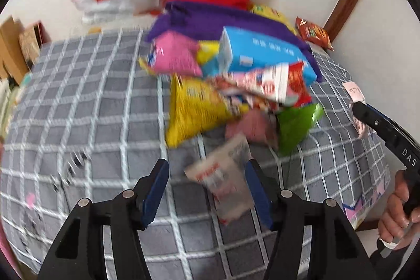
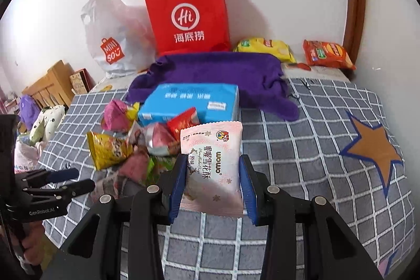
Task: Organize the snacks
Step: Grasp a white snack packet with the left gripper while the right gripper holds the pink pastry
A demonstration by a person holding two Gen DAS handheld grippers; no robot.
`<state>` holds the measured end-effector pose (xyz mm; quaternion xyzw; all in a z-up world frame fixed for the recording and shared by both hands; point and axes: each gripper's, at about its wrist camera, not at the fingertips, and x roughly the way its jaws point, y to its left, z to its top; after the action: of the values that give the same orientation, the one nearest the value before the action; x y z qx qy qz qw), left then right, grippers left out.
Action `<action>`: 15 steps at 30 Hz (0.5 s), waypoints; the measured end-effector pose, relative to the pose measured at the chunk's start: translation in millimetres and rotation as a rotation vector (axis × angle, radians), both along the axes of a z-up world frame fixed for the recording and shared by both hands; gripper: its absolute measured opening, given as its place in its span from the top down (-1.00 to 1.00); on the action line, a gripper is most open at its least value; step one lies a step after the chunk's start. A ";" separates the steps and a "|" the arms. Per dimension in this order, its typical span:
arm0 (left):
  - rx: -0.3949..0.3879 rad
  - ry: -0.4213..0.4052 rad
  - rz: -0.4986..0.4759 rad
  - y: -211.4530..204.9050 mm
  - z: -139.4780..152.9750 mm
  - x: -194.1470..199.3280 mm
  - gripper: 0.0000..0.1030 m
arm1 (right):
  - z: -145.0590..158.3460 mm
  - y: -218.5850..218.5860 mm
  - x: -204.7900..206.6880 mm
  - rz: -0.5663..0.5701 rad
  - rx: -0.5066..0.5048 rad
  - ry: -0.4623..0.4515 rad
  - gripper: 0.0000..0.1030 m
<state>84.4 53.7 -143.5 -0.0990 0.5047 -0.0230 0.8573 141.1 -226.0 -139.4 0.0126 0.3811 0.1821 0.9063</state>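
A pile of snack packs lies mid-bed: a yellow bag, a blue box, a pink bag and a green bag. My left gripper stands open just before the pile. A clear packet with a red label sits between its jaws, against the right finger and apart from the left one; the view is blurred. My right gripper is shut on a pale pink snack packet, held upright above the cover. The left gripper also shows at the left edge.
A purple cloth lies behind the pile. A red paper bag and a white plastic bag stand against the wall. A yellow chip bag and an orange one lie at the back right. The grey checked bedcover spreads rightward.
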 end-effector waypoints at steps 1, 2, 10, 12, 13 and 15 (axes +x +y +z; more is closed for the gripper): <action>-0.017 0.012 0.005 -0.2 -4.4 -3.1 -0.13 | -2.1 -2.6 -1.6 -0.002 -0.006 -0.001 0.23; -0.031 0.020 0.012 -0.1 -7.3 -5.7 -0.13 | -4.2 -6.4 -3.1 -0.008 -0.013 -0.002 0.23; -0.112 0.062 0.008 -20.4 -26.5 -1.4 -0.13 | -14.1 -34.0 -2.7 -0.037 -0.001 0.015 0.23; -0.107 0.060 0.014 -25.4 -28.1 3.7 -0.13 | -16.8 -40.4 -2.5 -0.044 0.001 0.021 0.23; -0.108 0.059 0.017 -26.7 -28.0 5.4 -0.13 | -18.7 -43.9 -2.2 -0.048 0.001 0.027 0.23; -0.096 0.060 0.019 -30.2 -27.7 10.9 -0.14 | -21.7 -48.9 -1.5 -0.054 0.003 0.035 0.23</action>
<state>95.4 23.5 -171.2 -0.1455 0.5277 -0.0360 0.8361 139.6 -274.9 -161.1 0.0274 0.3960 0.1577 0.9042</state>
